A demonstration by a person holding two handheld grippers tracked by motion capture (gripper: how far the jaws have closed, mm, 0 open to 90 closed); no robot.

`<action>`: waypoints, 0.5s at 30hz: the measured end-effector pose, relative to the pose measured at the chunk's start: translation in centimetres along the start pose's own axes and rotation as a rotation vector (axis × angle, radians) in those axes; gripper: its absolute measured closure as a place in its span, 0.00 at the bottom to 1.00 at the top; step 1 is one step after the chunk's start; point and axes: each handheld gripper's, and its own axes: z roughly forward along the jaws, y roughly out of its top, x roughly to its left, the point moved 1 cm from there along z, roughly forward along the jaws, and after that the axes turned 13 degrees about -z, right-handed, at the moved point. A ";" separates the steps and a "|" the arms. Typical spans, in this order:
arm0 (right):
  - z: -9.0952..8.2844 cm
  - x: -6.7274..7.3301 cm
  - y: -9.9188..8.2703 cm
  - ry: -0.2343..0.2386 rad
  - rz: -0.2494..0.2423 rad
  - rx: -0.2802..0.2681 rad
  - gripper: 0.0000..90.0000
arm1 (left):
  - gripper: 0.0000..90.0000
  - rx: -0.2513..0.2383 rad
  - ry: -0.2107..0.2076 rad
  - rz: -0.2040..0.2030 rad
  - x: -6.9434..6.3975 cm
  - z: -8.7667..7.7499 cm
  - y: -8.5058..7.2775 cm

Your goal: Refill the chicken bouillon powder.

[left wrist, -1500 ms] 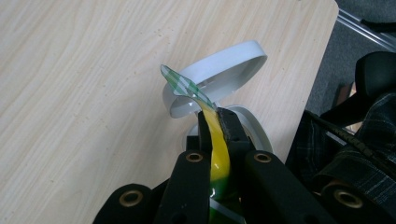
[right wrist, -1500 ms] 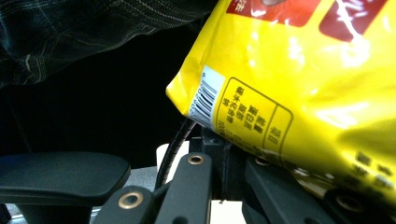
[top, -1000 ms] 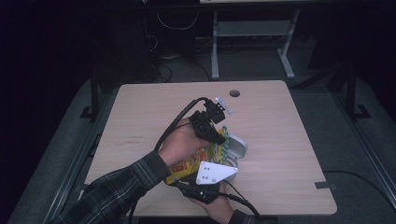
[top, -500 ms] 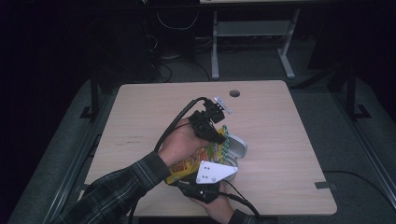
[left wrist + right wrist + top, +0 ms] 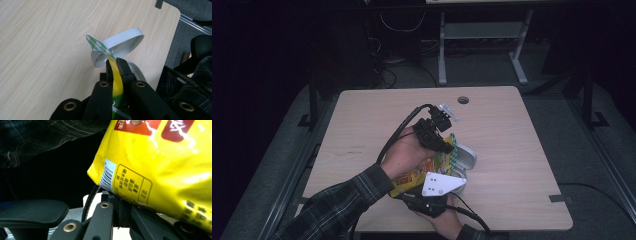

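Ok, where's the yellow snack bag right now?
In the high view the yellow snack bag is held between the left gripper and right gripper, beside the white bowl.

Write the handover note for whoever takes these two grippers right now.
Left gripper: shut on the snack bag's green-checked top edge.
Right gripper: shut on the bag's bottom edge, by the barcode.
The bag hangs between both grippers above the white bowl, near the table's front edge.
Done: bag gripped at both ends.
Left: probably opening it and emptying it into the bowl; the bowl's inside looks empty.
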 end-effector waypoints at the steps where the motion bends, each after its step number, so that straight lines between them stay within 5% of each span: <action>1: 0.0 0.0 0.0 0.000 0.000 0.000 1.00 | 1.00 -0.001 0.000 -0.001 0.0 0.0 0.0; 15: -0.1 -0.2 0.0 0.000 0.001 0.000 1.00 | 1.00 -0.023 0.007 0.007 -0.1 -0.3 0.0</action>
